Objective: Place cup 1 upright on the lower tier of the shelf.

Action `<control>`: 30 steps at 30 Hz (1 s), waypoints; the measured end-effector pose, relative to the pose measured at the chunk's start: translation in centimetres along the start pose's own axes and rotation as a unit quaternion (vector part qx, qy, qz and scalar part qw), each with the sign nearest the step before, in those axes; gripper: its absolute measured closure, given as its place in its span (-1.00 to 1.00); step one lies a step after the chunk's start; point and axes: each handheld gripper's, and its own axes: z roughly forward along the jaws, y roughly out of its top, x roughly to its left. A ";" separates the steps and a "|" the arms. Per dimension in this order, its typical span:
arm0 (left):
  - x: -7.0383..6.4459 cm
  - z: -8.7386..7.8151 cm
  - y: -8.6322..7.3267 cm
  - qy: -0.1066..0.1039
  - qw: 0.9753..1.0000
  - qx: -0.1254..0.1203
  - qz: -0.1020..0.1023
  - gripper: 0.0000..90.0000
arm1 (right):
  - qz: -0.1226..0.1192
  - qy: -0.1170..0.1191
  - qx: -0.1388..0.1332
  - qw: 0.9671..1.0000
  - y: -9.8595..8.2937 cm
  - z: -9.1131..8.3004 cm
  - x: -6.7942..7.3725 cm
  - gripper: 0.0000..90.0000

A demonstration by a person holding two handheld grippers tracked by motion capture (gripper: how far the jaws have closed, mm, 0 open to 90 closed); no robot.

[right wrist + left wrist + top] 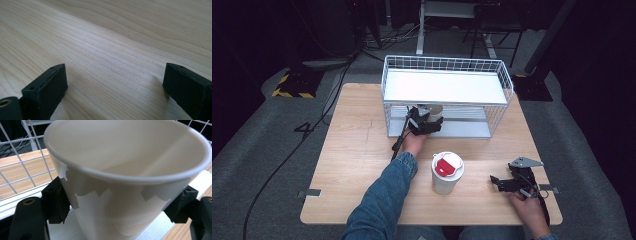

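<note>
The left gripper (428, 121) reaches into the lower tier of the white wire two-shelf rack (502, 80) and is clenched on the open white paper cup (125, 185). In the left gripper view both black pads (57, 203) press the cup's side wall just below the rolled rim, one on each side. The cup stands on the rack's lower white shelf (464, 129), near its front left corner, roughly upright.

Handling: the cup appears empty and is judged very light. Its thin paper wall is soft and likely to dent or go oval under a hard squeeze. The rolled rim is the stiffest part, so the present hold just beneath it is the sound place; moderate closing force should suffice. Torn patches on the outer skin suggest a fragile surface.

The right gripper (507, 183) rests low over the light wooden table (357, 165) near its right front corner, released, with its jaws wide apart and nothing between them.

A second white paper cup with a white lid and red tab (447, 172) stands on the table between the two hands.

Limits of view: the upper shelf and the hand hide most of the held cup from the high view. The cup's base and its contact with the shelf are cut off.
</note>
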 end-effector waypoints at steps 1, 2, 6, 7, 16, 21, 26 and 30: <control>-0.1 0.1 0.0 0.002 1.000 0.003 0.004 -0.52 | 0.000 0.000 0.000 1.000 0.0 0.0 0.0 -0.87; -0.1 0.1 0.0 0.002 1.000 0.003 0.004 -0.52 | 0.000 0.000 0.000 1.000 0.0 0.0 0.0 -0.87; -0.3 0.3 -0.1 0.000 1.000 0.005 0.008 -0.52 | 0.000 0.000 0.000 1.000 0.0 0.0 0.0 -0.87; -0.3 0.3 -0.1 -0.001 1.000 0.005 0.007 -0.52 | 0.000 0.000 0.000 1.000 0.0 0.0 0.0 -0.87; -0.3 0.5 -0.2 0.004 1.000 0.012 0.015 -0.54 | 0.000 0.000 0.000 1.000 0.0 0.0 0.0 -0.87; -0.1 0.6 -0.4 0.000 1.000 0.022 0.013 -0.65 | -0.001 0.000 0.000 1.000 0.0 0.0 0.0 -0.87; 0.0 0.3 -0.3 0.002 1.000 0.016 0.012 -0.74 | -0.001 0.000 0.000 1.000 0.0 0.0 0.0 -0.87; 0.1 -0.3 -0.2 -0.012 1.000 0.011 0.004 -0.86 | -0.001 0.000 0.000 1.000 0.0 0.0 0.0 -0.87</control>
